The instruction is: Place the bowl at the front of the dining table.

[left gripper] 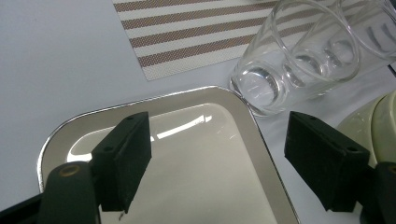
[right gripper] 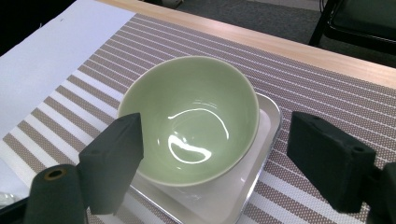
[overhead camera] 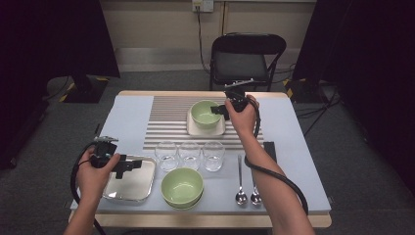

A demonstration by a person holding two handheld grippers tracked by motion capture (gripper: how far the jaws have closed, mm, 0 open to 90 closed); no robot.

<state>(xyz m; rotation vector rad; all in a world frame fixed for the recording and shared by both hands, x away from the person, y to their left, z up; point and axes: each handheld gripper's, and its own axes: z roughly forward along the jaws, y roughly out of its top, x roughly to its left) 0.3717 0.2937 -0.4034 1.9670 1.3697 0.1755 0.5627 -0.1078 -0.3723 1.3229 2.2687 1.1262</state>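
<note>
Worktop is mid place-setting. My right tool (overhead camera: 219,109) hangs with jaws wide at the rim of the far green bowl (right gripper: 191,119), which sits on the white square plate (right gripper: 243,184) on the striped mat (right gripper: 327,98) (looks freshly set down). Left tool (left gripper: 217,161) is open, empty, over the steel tray (left gripper: 196,154). Next, I reckon: back the right tool clear without nudging the bowl.
</note>
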